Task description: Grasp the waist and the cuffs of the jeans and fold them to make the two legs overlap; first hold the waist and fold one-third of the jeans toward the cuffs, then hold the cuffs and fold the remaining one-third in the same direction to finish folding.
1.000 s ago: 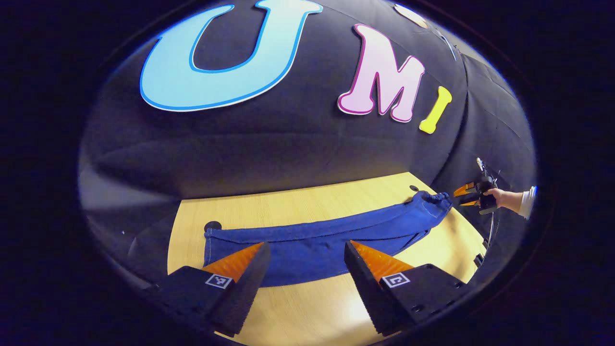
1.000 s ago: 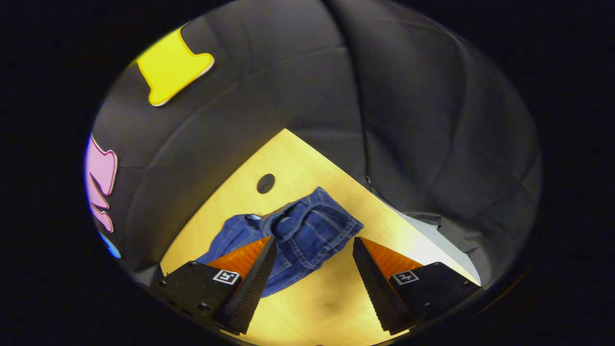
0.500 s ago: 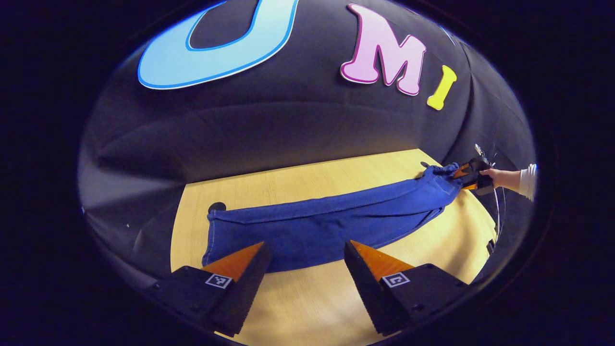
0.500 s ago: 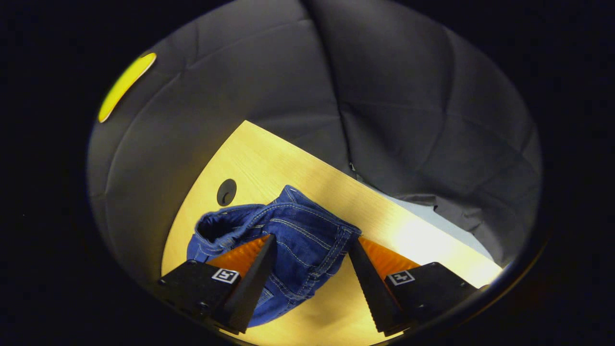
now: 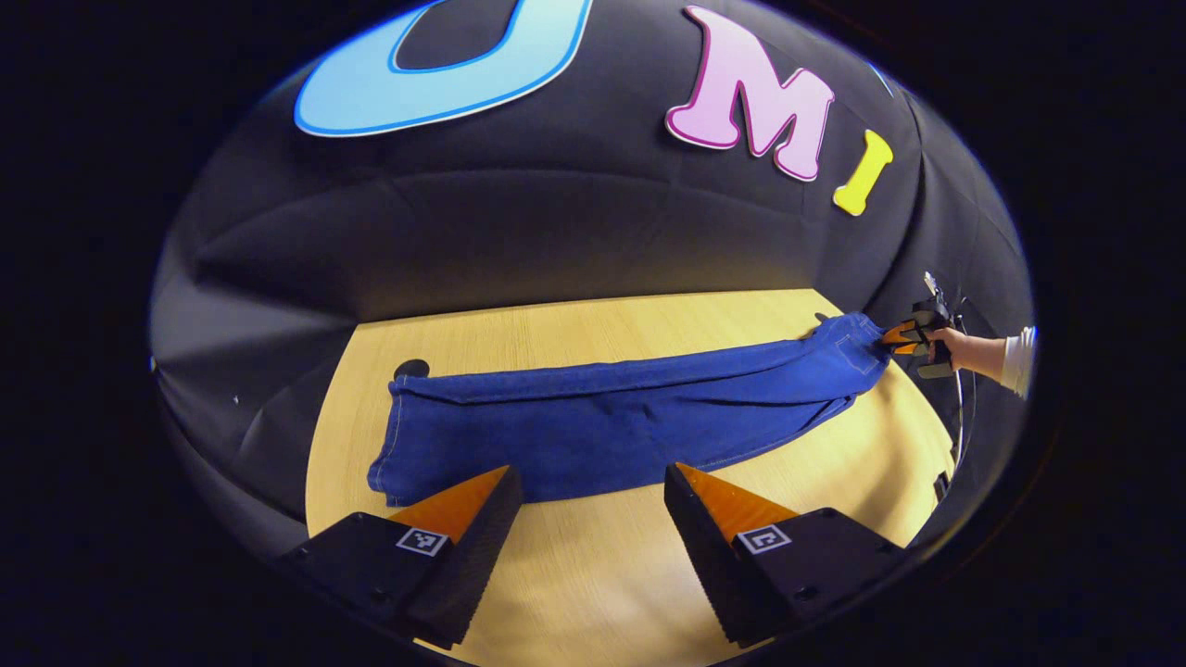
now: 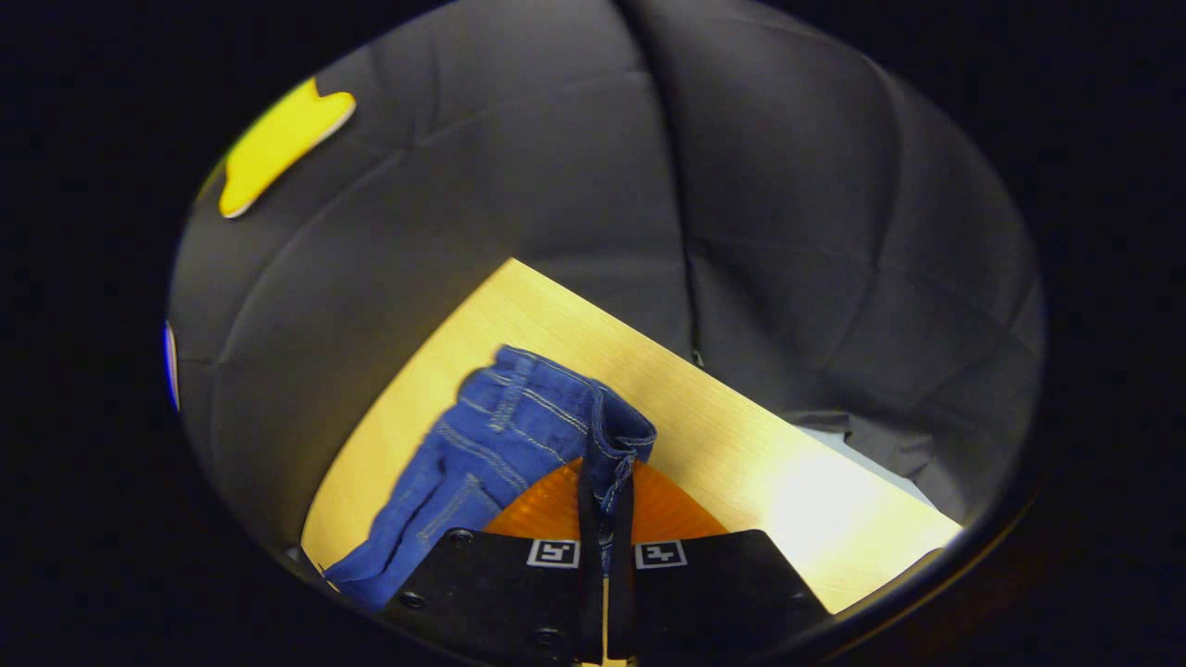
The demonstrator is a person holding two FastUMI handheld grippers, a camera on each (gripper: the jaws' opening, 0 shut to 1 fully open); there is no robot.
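Note:
Blue jeans (image 5: 611, 426) lie stretched across the wooden table (image 5: 593, 593), cuffs at the left, waist at the far right. My left gripper (image 5: 591, 482) hovers open just in front of the legs, a little right of the cuffs (image 5: 394, 445), with nothing between its fingers. In the right gripper view my right gripper (image 6: 607, 482) is shut on the jeans' waist (image 6: 519, 417), the waistband edge pinched between both fingers. The left gripper view also shows that right gripper (image 5: 903, 335) at the waist end, held by a hand (image 5: 964, 347).
Black padded booth wall rises close behind the table. A round cable hole (image 5: 410, 369) sits in the tabletop just behind the cuffs. The table's right edge (image 6: 815, 435) runs near the waist. Bare wood lies in front of the jeans.
My right gripper has closed from open onto the waistband and pulled it taut, so the jeans lie straighter. My left gripper stayed open, and the cuffs end shifted slightly.

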